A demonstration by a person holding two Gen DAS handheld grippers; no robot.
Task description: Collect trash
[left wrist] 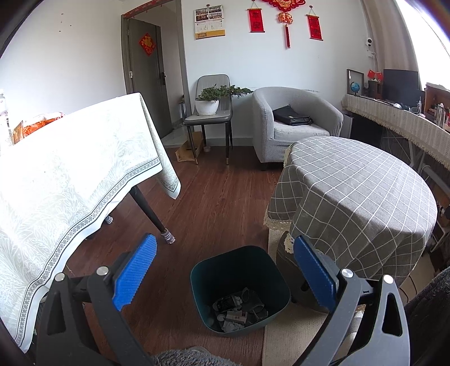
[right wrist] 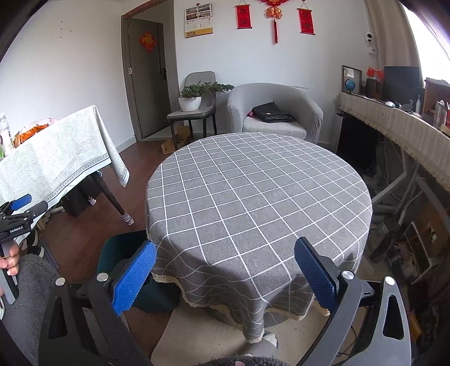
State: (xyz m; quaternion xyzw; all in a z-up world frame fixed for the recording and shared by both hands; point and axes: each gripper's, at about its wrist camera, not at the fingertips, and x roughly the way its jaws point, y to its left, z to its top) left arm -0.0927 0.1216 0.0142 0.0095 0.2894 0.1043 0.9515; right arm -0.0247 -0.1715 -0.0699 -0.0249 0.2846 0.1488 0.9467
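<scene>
Dark green trash bin: crumpled trash contained, stood beside round checked surface. Left tool: spread, nothing grasped, above bin. Right tool: spread, nothing grasped, facing surface.

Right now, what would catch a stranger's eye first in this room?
The round table in a grey checked cloth fills the middle, bare on top. Left of it on the wooden floor stands a dark green bin holding crumpled trash. Red hanging decorations brighten the white back wall.
</scene>
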